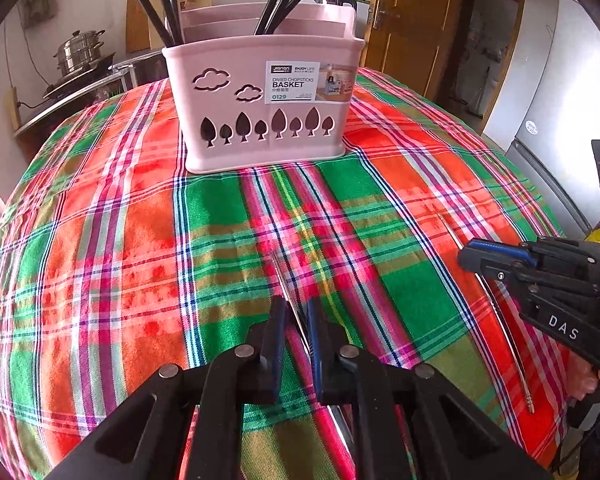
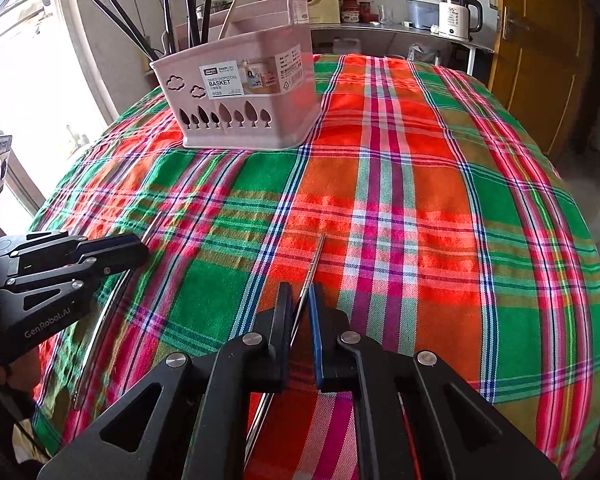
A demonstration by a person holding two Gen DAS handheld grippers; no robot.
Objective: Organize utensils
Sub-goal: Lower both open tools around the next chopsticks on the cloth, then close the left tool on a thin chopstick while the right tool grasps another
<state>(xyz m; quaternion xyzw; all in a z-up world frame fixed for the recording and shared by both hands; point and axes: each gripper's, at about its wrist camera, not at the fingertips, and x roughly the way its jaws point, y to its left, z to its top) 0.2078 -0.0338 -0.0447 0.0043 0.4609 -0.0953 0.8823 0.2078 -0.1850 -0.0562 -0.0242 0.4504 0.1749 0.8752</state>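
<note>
1. My left gripper (image 1: pixel 296 312) has its fingers drawn close around a thin steel chopstick (image 1: pixel 285 280) lying flat on the plaid cloth of the surface (image 1: pixel 120 240); whether the pads already pinch it I cannot tell.
2. My right gripper (image 2: pixel 300 300) straddles a second steel chopstick (image 2: pixel 316 258) the same way, fingers narrow, grip likewise unclear.
3. Each rod looks light, rigid and slick; I judge a hold near mid-length best, since a smooth round shaft may roll or swivel if pinched at its end.
4. The soft cloth should let fingertips dip under the metal.
5. Farther off stands the pink divided basket (image 1: pixel 260 120), upright, well apart from both rods, black chopsticks (image 1: pixel 156 4) already leaning in its compartments.
</note>
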